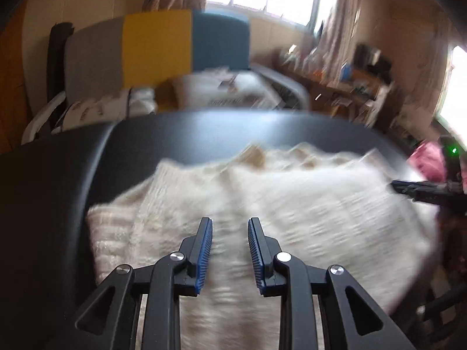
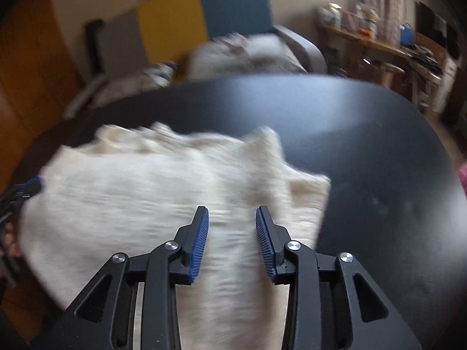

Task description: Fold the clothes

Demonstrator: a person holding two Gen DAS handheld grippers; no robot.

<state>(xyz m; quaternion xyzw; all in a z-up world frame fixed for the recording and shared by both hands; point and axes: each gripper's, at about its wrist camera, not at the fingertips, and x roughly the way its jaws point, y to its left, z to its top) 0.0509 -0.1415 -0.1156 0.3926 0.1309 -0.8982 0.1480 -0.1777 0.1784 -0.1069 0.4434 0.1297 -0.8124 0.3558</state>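
A cream knitted garment (image 1: 262, 204) lies spread and rumpled on the dark table (image 1: 58, 189), blurred in both views. The left gripper (image 1: 230, 224) hovers over its near part, its 2 blue-padded fingers (image 1: 204, 250) apart and holding nothing. The right gripper (image 2: 232, 213) likewise hangs above the garment's right portion, jaws parted and empty.

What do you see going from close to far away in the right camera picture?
Right gripper → cream sweater → black table → blue chair.
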